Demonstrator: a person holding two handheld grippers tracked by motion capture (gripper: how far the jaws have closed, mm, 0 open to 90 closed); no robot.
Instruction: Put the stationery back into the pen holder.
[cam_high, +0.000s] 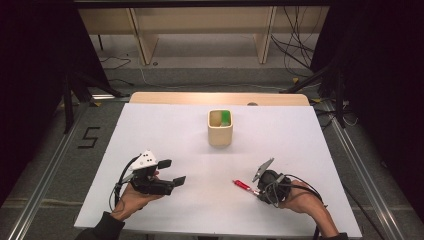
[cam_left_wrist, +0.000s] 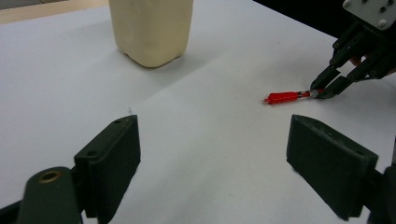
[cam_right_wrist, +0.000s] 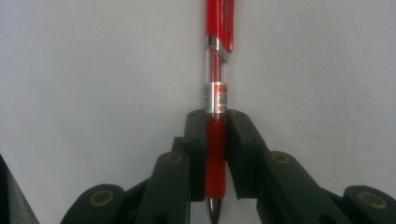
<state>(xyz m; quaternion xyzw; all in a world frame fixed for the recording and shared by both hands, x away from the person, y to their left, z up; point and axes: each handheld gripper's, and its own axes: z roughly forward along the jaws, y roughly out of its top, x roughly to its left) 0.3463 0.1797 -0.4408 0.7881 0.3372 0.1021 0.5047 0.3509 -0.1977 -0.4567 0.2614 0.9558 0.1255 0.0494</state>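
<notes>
Clearly the step in hand is the pick-up of the red pen (cam_right_wrist: 215, 116): the right tool (cam_right_wrist: 216, 154) has its two black jaws pressed against the pen's rubber grip section, one on each side, with the writing tip pointing back toward the hand and the capped end reaching away across the white tabletop (cam_high: 165, 130). From the left gripper view the pen appears to lie flat on the surface, so I judge that the grip is made but the lift has not begun. The left tool (cam_high: 171, 172) hovers over the near left part of the tabletop with its jaws spread wide and nothing between them, well apart from the pen. A cream-coloured cup (cam_high: 220, 128) stands upright toward the far middle of the tabletop, with something green (cam_high: 226, 118) inside it; what that is I cannot make out. The likely destination is that cup. The next move calls for raising the pen straight off the surface without letting it pivot in the narrow hold, carrying it forward to above the cup's mouth, tipping it toward upright, and only then parting the jaws. Because the hold sits near one end, the long free end may droop or swing.
</notes>
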